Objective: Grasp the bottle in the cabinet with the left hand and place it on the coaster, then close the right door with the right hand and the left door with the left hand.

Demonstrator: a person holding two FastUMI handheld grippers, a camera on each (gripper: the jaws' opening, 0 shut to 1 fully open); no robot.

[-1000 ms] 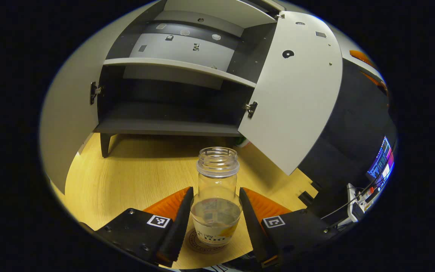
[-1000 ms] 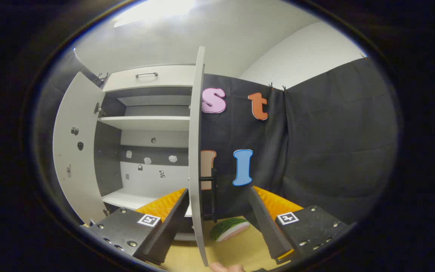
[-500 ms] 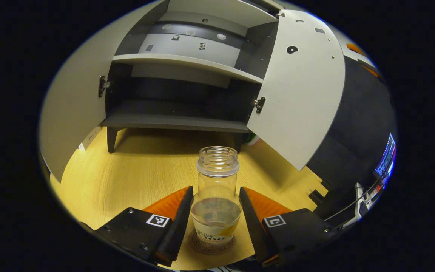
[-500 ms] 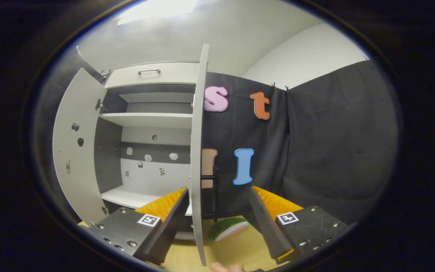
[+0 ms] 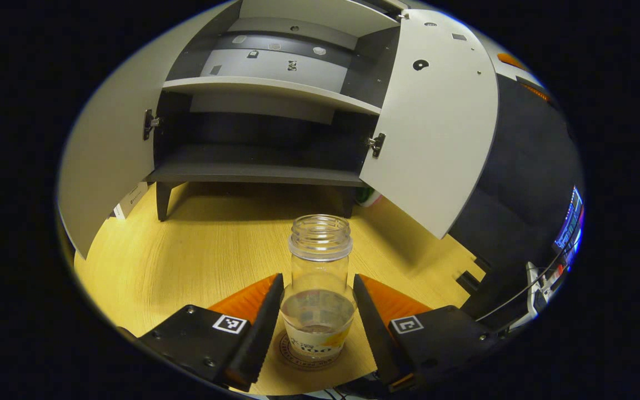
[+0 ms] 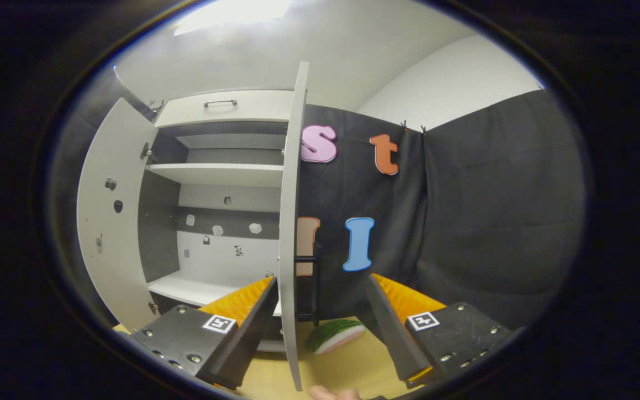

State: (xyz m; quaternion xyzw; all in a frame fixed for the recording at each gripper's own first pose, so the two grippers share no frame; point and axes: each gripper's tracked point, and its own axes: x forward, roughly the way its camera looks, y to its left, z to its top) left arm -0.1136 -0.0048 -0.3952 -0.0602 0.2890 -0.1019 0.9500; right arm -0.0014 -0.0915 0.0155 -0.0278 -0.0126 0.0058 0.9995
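A clear, uncapped bottle [image 5: 320,244] with a little liquid stands upright on a round coaster [image 5: 292,358] on the wooden table [image 5: 198,255]. My left gripper [image 5: 318,278] is shut on the bottle's lower body, one finger against each side. Behind it, the cabinet [image 5: 259,166] has both doors open: the left door [image 5: 109,161] and the right door [image 5: 436,128]. In the right gripper view, my right gripper [image 6: 320,279] is open. The right door's front edge [image 6: 289,222] stands just right of its left finger. The left door [image 6: 114,222] is swung wide.
A toy watermelon slice [image 6: 335,336] lies on the table by the cabinet's right foot. A small box [image 5: 129,200] sits behind the left door. A lit screen [image 5: 570,222] and a power strip [image 5: 536,283] are at the right. A fingertip [image 6: 334,393] shows at the bottom.
The left gripper view has swung slightly, so the cabinet sits a bit more centred. The bottle stays between the fingers on the coaster. The right gripper has hardly moved.
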